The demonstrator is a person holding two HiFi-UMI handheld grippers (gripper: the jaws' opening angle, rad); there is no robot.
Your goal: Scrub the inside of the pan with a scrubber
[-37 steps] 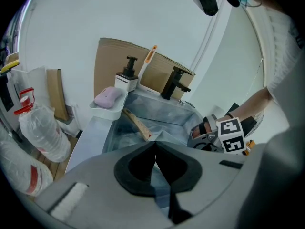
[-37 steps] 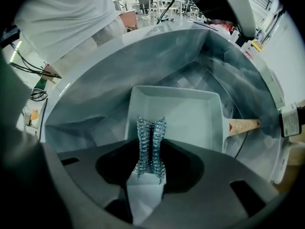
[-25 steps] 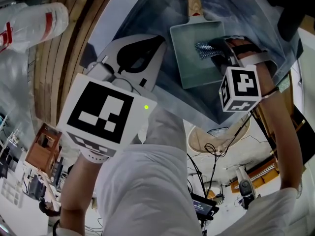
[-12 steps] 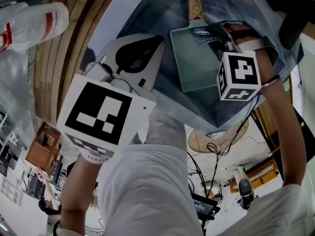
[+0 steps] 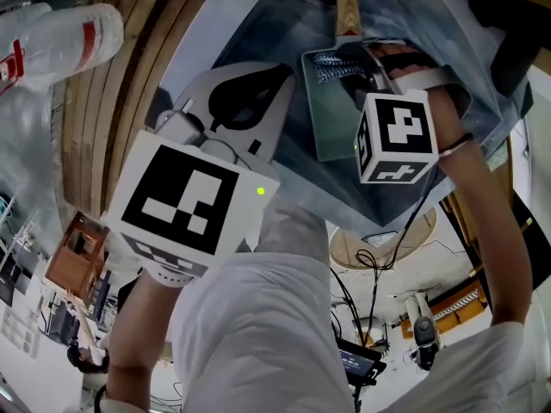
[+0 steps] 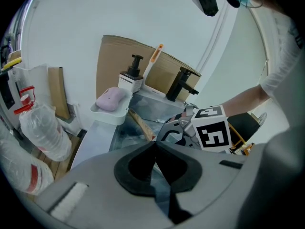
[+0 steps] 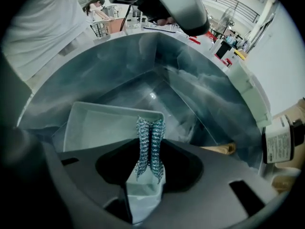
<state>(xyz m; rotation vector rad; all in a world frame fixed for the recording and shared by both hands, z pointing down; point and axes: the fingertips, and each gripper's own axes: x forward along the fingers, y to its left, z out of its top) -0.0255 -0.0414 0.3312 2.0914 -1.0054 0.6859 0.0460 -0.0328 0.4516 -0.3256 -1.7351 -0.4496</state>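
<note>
Pan (image 5: 331,123) lies in the sink (image 7: 119,66), its floor mostly bare; the right gripper (image 7: 150,163) pinches the scrubber (image 7: 150,142) at the rim by the handle (image 5: 347,3). Left gripper (image 6: 154,151) hovers near it, jaws pressed together, empty.

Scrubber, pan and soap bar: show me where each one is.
steel scrubber (image 7: 149,144), right gripper view, its pinched middle.
pan (image 5: 331,114), head view, bare floor inside.
pink soap bar (image 6: 110,98), left gripper view, its top face.
</note>
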